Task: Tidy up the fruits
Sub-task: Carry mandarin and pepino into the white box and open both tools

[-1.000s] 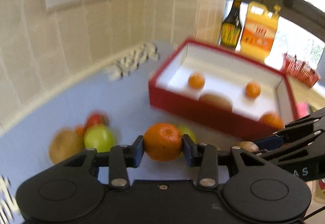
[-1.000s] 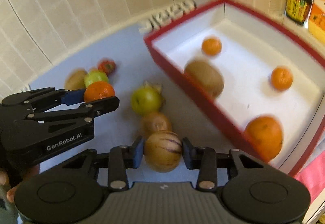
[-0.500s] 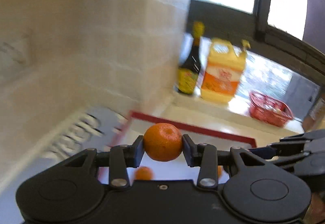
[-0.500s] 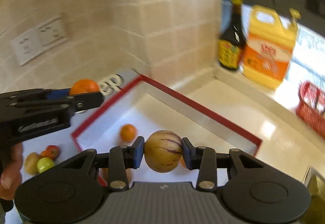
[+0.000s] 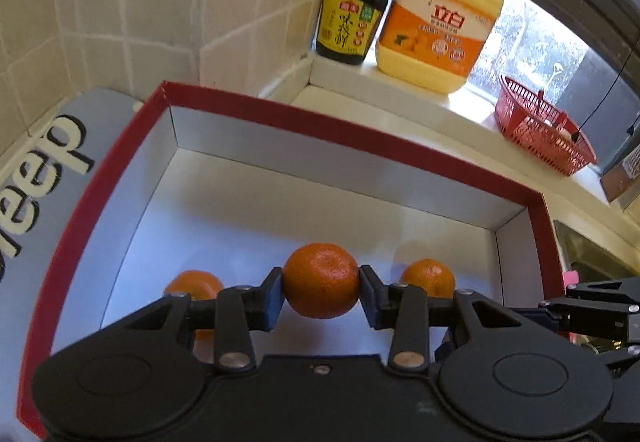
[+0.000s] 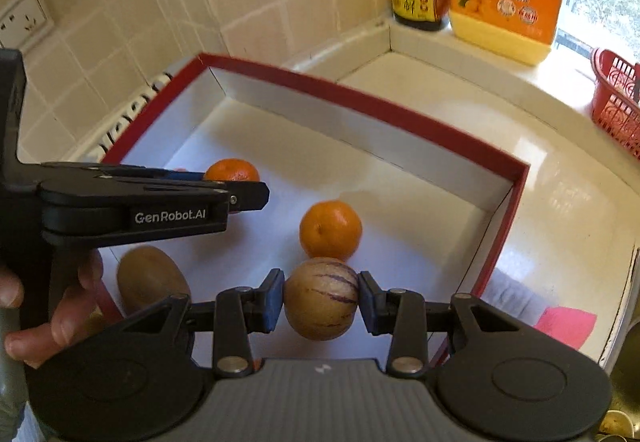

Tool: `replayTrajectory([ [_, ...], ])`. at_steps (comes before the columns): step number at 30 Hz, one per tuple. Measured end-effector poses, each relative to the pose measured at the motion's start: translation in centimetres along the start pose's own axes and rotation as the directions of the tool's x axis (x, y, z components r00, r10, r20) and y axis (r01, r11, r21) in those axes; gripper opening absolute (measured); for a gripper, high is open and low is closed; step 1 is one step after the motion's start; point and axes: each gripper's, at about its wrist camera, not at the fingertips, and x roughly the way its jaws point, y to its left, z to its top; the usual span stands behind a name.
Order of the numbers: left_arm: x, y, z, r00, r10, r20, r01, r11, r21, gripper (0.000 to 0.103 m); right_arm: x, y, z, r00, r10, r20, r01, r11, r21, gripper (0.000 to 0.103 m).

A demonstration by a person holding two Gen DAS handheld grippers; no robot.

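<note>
A mandarin (image 5: 321,280) is clamped squarely between the blue pads of the left gripper (image 5: 321,294), one pad pressed on each flank, the fruit bulging above and below the jaws. It is carried over the red box (image 5: 280,111), above the white floor near the box's near side. Two more mandarins are seen lying on that floor, one behind the left finger (image 5: 194,284) and one behind the right finger (image 5: 428,278), both partly hidden by the gripper.

In the right wrist view, a striped pepino melon (image 6: 321,298) is pinched at its middle by the right gripper (image 6: 321,302), the jaws closed narrow upon it, purple streaks showing between the pads. It too is held above the box interior, toward the near right corner. Just beyond it, a mandarin on the box floor (image 6: 331,229) is seen, and a brown kiwi (image 6: 152,280) lies by the near left wall. The left gripper is seen from the side at the left, gripped by a hand (image 6: 52,306), its mandarin peeking above the fingers.

Behind the box, on the raised ledge at the desk's far edge, a soy sauce bottle (image 5: 352,1) and a yellow detergent jug (image 5: 440,13) are stood side by side, with a red basket (image 5: 540,125) further right.
</note>
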Motion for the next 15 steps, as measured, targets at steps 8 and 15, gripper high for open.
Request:
replayTrajectory([
  [8,0.8,-0.2,-0.7,1.000,-0.002,-0.029,0.002,1.000,-0.006,0.047,1.0,0.4,0.1,1.000,-0.023,-0.019,0.022,0.999,-0.041,0.041],
  [15,0.9,-0.2,-1.0,1.000,-0.003,-0.025,0.003,1.000,0.000,0.048,2.0,0.8,0.1,0.999,-0.024,-0.025,0.022,0.998,-0.063,0.042],
])
